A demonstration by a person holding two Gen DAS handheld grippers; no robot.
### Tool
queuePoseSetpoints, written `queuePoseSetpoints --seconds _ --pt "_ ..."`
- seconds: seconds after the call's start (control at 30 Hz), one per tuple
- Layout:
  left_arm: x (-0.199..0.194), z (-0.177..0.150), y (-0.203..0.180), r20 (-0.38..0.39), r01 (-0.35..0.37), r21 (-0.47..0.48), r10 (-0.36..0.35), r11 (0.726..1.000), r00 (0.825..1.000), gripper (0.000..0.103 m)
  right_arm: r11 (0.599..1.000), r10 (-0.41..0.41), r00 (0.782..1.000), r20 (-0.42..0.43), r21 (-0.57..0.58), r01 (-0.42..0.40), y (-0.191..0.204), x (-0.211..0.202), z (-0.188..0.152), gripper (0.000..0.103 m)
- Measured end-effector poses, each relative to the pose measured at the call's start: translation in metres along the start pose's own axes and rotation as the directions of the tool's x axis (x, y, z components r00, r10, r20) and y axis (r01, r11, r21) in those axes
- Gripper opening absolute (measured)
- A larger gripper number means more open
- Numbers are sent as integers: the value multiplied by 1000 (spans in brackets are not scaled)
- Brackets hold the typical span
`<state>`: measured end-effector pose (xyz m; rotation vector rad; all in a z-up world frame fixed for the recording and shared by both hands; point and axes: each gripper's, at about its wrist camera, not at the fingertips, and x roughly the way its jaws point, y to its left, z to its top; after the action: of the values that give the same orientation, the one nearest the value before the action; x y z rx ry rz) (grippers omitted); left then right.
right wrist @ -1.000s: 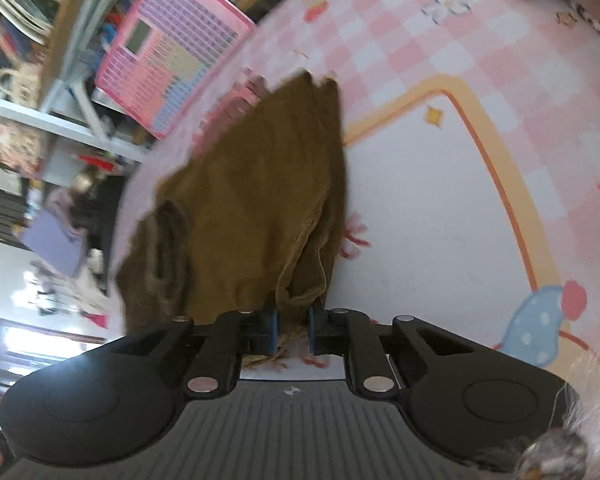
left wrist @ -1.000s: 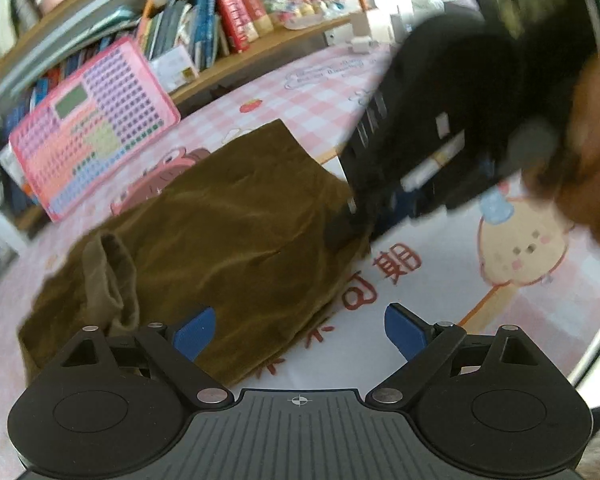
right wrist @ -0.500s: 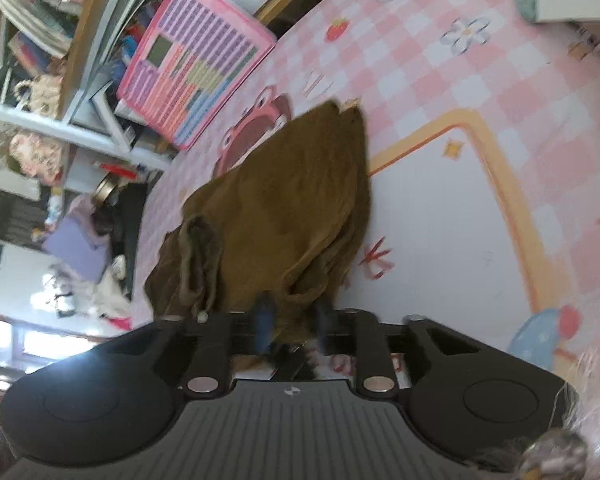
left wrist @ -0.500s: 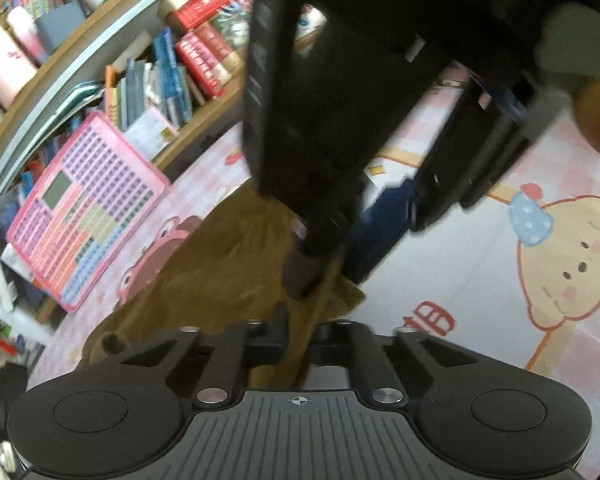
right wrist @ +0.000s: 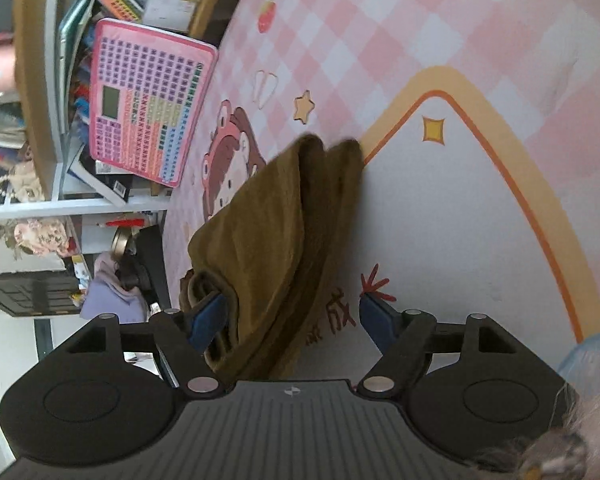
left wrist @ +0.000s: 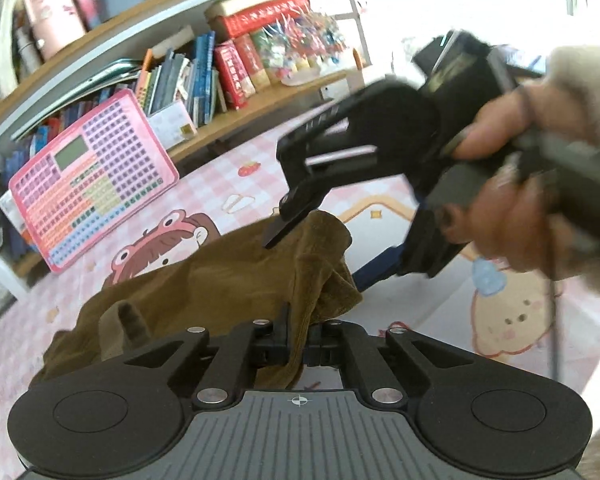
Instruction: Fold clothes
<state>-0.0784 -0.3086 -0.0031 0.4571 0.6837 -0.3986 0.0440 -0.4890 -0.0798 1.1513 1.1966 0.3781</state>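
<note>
Our left gripper (left wrist: 299, 338) pinches a fold of the soft olive-brown velvety garment (left wrist: 228, 276). Our right gripper (right wrist: 292, 318), jaws just opening, straddles its rumpled edge without pressing

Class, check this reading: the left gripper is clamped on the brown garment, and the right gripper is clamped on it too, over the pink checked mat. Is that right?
Not quite. The left gripper is clamped on the brown garment, but the right gripper is open: the right wrist view shows its jaws apart, just opened, with the cloth loose between them. The pink checked mat is correct.
</note>
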Motion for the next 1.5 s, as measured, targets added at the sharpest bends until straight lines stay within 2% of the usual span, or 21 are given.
queuePoseSetpoints --seconds 0.07,0.13,0.2,0.3,0.5,0.7,0.87,1.0,1.13,1.3,1.4,1.47,1.5 --pt "-7 -1 3 3 12 -27 -12 1000 1000 3 1000 -3 1000 1 12 3 -2 1 2 61" --pt "-12 -3 5 4 25 -58 -25 998 1000 3 1000 -8 1000 7 25 7 -5 0 3 26" --pt "-16 -5 8 8 42 -93 -42 995 999 3 999 -6 1000 19 41 5 -9 -5 4 15" --pt "-21 -6 12 23 74 -147 -71 986 997 3 1000 13 999 33 25 -14 -8 -13 2 13" --pt "-34 -4 23 93 126 -241 -107 962 990 3 994 45 995 89 -103 -36 29 -31 -2 12" --pt "-54 -15 58 183 194 -419 -127 887 975 3 963 52 991 122 -270 -17 81 -29 -20 12" --pt "-66 -36 91 239 258 -534 -149 805 959 4 902 28 990 140 -430 35 125 -14 -44 12" --pt "-73 -54 113 256 273 -567 -149 777 955 4 858 3 989 147 -509 73 153 7 -62 12" --pt "-75 -70 138 255 283 -592 -158 754 954 4 822 -32 986 164 -557 119 174 36 -80 12" --pt "-72 -97 171 235 308 -643 -202 701 951 5 787 -75 982 175 -595 166 197 72 -100 12" --pt "-66 -113 187 187 294 -668 -228 683 956 7 770 -116 977 178 -605 201 206 101 -112 13" --pt "-61 -124 196 143 273 -681 -242 680 960 11 757 -157 971 179 -609 235 211 122 -117 17" --pt "-60 -130 200 119 260 -688 -247 678 962 14 751 -176 967 182 -611 252 211 132 -119 23"
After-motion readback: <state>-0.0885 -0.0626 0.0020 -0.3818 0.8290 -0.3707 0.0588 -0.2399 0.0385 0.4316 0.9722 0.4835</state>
